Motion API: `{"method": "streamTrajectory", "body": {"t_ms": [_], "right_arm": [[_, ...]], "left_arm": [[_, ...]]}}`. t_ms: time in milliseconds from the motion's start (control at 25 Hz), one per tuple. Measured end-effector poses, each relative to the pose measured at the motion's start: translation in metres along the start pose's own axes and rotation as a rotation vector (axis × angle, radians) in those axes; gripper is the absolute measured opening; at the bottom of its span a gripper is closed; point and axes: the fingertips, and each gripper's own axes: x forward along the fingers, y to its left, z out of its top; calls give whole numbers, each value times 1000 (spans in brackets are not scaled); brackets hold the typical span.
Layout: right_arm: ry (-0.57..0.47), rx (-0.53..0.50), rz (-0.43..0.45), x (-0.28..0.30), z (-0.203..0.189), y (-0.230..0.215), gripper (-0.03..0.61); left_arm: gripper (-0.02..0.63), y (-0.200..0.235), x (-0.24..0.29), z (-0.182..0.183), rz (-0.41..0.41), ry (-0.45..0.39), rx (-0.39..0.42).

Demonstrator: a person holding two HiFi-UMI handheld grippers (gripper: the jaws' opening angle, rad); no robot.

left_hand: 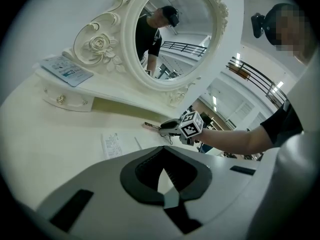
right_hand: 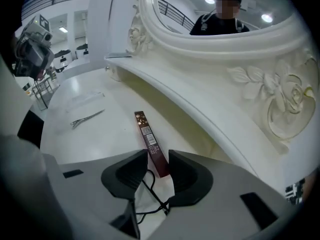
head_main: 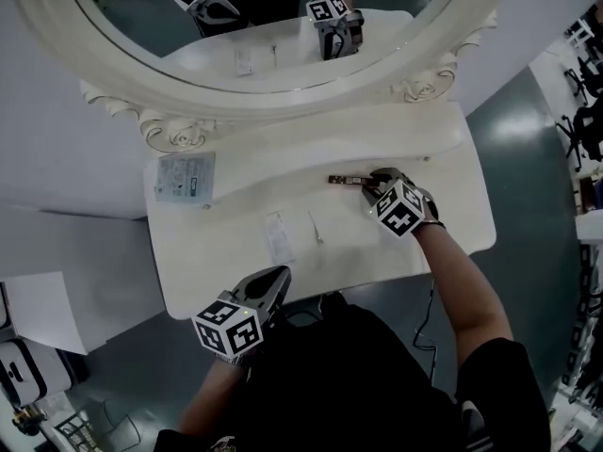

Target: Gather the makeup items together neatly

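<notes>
A slim brown makeup box [head_main: 345, 180] lies flat on the white vanity table [head_main: 452, 158], just under the raised shelf. My right gripper [head_main: 369, 185] is at its near end. In the right gripper view the box [right_hand: 150, 143] runs between the fingertips of that gripper [right_hand: 157, 159], which flank it closely without a clear squeeze. A thin metal tool [head_main: 316, 226] and a pale flat sachet [head_main: 278, 236] lie mid-table. My left gripper [head_main: 276, 279] hovers at the front edge, shut and empty, and the left gripper view shows the same [left_hand: 163, 151].
A pale blue packet [head_main: 185, 177] rests on the raised shelf at the left, below the ornate oval mirror [head_main: 273, 83]. A small drawer knob [left_hand: 60, 99] shows under the shelf. A thin black cord [right_hand: 152, 194] loops under my right gripper.
</notes>
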Motion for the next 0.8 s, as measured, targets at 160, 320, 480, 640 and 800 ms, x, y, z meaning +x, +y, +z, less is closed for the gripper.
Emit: {"method": "streamTrajectory", "body": {"t_ms": [160,320,480,640,800], "right_arm": [[16,-109,87,11,4,4,134],[50,-243,126,17,2,9,137],[42,-272,151,19,2,11,114],[26,-277,131,16,6,13,106],[-10,-259,78,5,16,21,104]], "left_arm": [[8,3,2,0,43,-18,-34],[8,2,6,0,61,-24,-48],[8,2,9,1,67,-25,-51],[8,-1,10,-1,57,-17,-44],[8,-2,8,0,38,-12,-29]]}}
